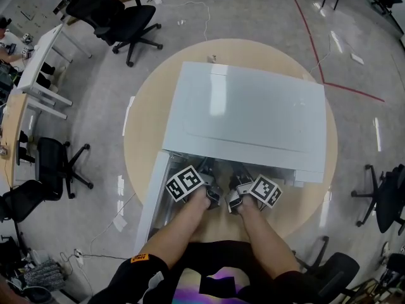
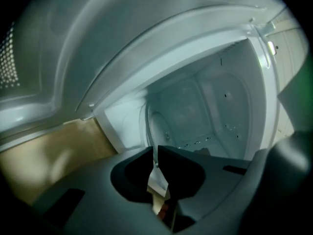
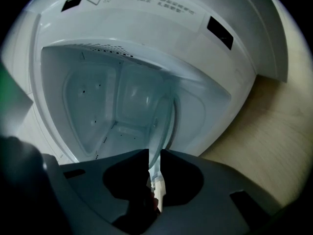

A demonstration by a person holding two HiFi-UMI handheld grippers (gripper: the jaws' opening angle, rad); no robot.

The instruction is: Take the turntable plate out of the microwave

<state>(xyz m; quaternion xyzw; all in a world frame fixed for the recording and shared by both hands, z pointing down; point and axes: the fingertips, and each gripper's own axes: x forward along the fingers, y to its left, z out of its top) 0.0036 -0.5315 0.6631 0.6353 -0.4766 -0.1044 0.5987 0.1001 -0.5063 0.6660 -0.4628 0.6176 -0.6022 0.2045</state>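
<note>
Head view was taken up by a white microwave (image 1: 253, 116) set on a round wooden desk (image 1: 145, 125), with its door (image 1: 152, 195) swung open beside the left gripper (image 1: 212, 195). The right gripper (image 1: 233, 200) was held just beside the left one, and both were pushed in at the front opening, under the top edge of the casing. A marker cube (image 1: 184, 183) was seen on the left gripper and another cube (image 1: 266, 190) on the right. The plate itself could not be made out from above. A black chair (image 1: 117, 14) was seen on the grey floor well beyond the desk.

In the left gripper view the jaws of the left gripper (image 2: 155, 153) were closed on the rim of the clear glass plate (image 2: 152, 131). The plate was seen edge-on, running straight ahead from the jaws toward the white cavity (image 2: 215, 106). A strip of desk (image 2: 54, 151) was visible to the left of the jaws.

In the right gripper view the jaws of the right gripper (image 3: 154, 155) were likewise clamped on the plate (image 3: 164, 126), its thin curved rim rising from between them. The cavity (image 3: 98, 106) lay ahead and to the left of the jaws, and the desk (image 3: 274, 146) to their right. A printed label (image 3: 146, 6) was seen far above the jaws, on the frame over the opening. Whether the plate was touching the cavity floor could not be told.
</note>
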